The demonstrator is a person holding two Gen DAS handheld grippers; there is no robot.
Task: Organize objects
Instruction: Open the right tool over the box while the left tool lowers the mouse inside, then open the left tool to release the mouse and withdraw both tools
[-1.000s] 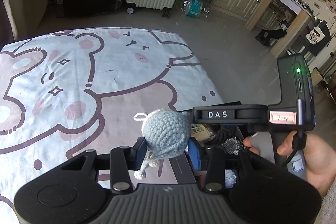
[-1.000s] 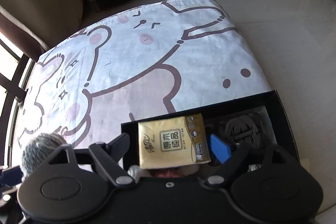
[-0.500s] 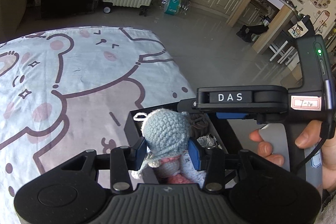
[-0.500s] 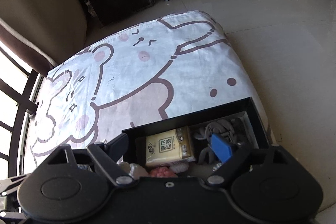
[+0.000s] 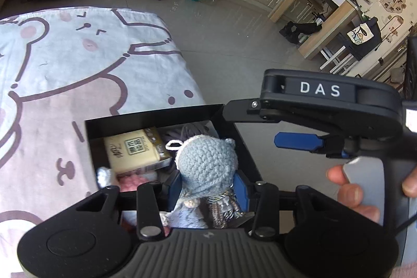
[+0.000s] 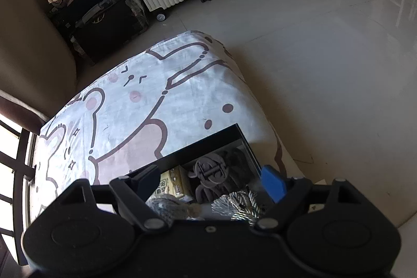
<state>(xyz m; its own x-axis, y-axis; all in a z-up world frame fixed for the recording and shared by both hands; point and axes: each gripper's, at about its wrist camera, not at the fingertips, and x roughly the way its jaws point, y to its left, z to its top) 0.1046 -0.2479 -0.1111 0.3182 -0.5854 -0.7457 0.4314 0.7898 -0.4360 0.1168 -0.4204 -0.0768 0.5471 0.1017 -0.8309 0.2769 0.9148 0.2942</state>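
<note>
Now carried off blanket to over black box: crocheted doll, upright, clenched in left gripper, hanging directly above tissue pack. Right gripper spread, seemingly empty, hovering beside.

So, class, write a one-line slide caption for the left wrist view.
Left claw holds a blue crocheted doll above an open black box holding a tissue pack.

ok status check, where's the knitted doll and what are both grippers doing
Left gripper shut on blue crochet doll, over black box. Right gripper open, empty. Tissue pack already inside.
</note>
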